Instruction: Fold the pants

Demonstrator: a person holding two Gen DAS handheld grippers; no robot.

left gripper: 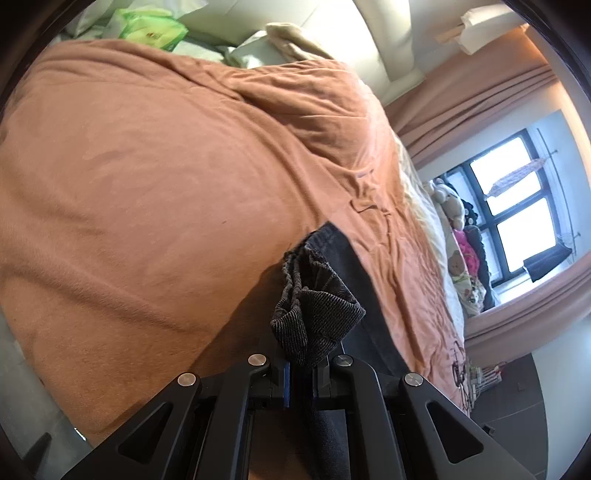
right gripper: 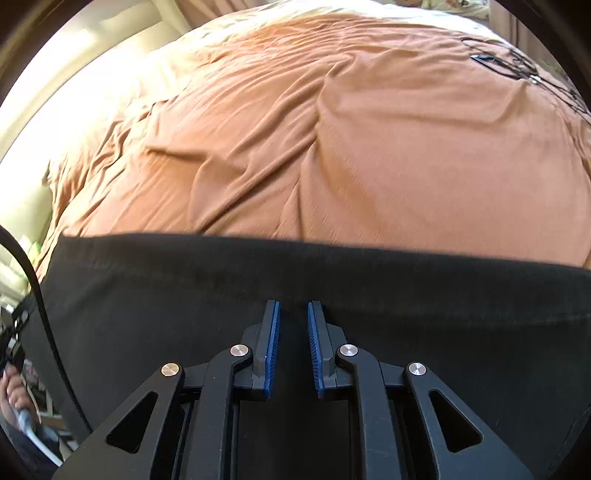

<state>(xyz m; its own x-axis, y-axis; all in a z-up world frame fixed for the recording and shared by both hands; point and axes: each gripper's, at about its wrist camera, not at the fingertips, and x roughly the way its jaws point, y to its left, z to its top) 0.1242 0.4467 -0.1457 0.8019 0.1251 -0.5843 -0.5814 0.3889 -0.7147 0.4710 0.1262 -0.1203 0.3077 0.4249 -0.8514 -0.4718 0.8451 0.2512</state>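
Observation:
The pants (left gripper: 317, 306) are dark grey, with a ribbed corduroy end bunched up just ahead of my left gripper (left gripper: 301, 363), which is shut on that bunch above the orange bed cover (left gripper: 129, 166). A flat dark strip of the pants runs off to the lower right. In the right wrist view the pants (right gripper: 184, 288) stretch as a wide dark band across the lower half, over the orange bed cover (right gripper: 369, 147). My right gripper (right gripper: 293, 306) has its blue pads a little apart with dark cloth filling the gap between them, and the cloth stays sharp while the bed is blurred.
A green packet (left gripper: 151, 31) and a beige cloth (left gripper: 291, 40) lie at the bed's far end. Soft toys (left gripper: 454, 206) sit by the window (left gripper: 517, 206). Black cords (right gripper: 509, 66) lie on the cover. A black cable (right gripper: 44, 314) and a person's hand (right gripper: 16, 391) are at the left.

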